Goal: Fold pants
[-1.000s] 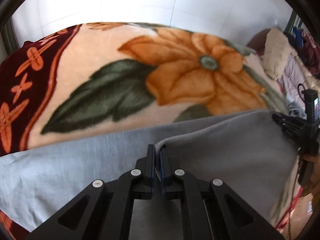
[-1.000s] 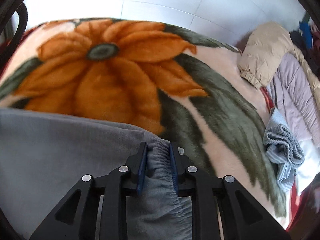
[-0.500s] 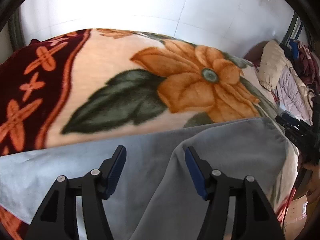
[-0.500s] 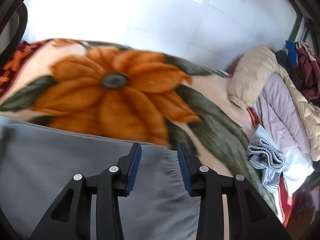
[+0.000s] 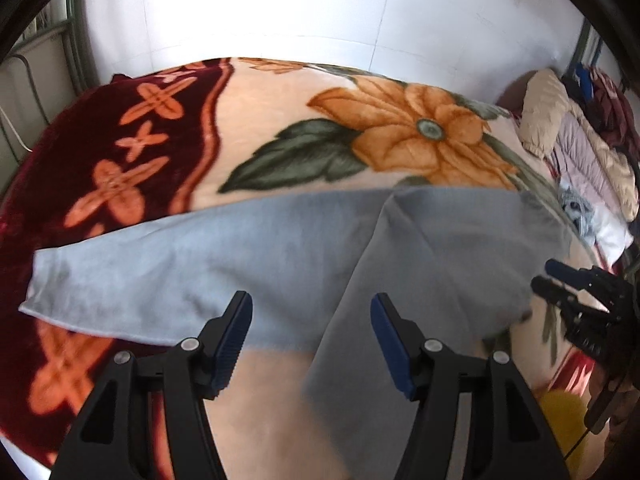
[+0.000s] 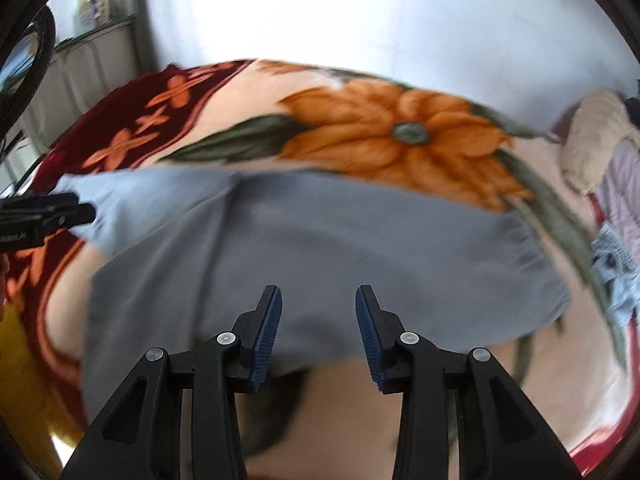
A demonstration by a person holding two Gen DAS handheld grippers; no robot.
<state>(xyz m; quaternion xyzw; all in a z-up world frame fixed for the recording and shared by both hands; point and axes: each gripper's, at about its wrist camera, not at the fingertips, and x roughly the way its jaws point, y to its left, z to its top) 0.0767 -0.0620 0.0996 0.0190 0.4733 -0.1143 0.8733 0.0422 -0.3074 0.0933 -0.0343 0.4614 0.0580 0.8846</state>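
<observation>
Grey pants [image 5: 440, 248] lie spread on the flowered blanket [image 5: 280, 92], one leg stretched to the left and the other running down toward the camera. In the right wrist view the pants [image 6: 360, 240] show their gathered waistband [image 6: 532, 264] at the right. My left gripper [image 5: 312, 320] hovers open above the crotch area, nothing between its blue pads. My right gripper [image 6: 319, 308] is open too, above the near edge of the seat, apart from the cloth. Each gripper shows in the other's view: the right gripper [image 5: 576, 296] at the right, the left gripper [image 6: 44, 216] at the left.
A beige puffy jacket [image 5: 544, 112] and a lilac quilt [image 5: 588, 160] are piled at the bed's right end, with a striped cloth [image 5: 576, 208] beside them. Something yellow [image 5: 560, 412] sits low at the right. A white tiled wall [image 5: 320, 8] backs the bed.
Both grippers were shut on the pants, the right on the waistband. They opened, let go and drew back and upward, so more of the pants and the blanket now shows.
</observation>
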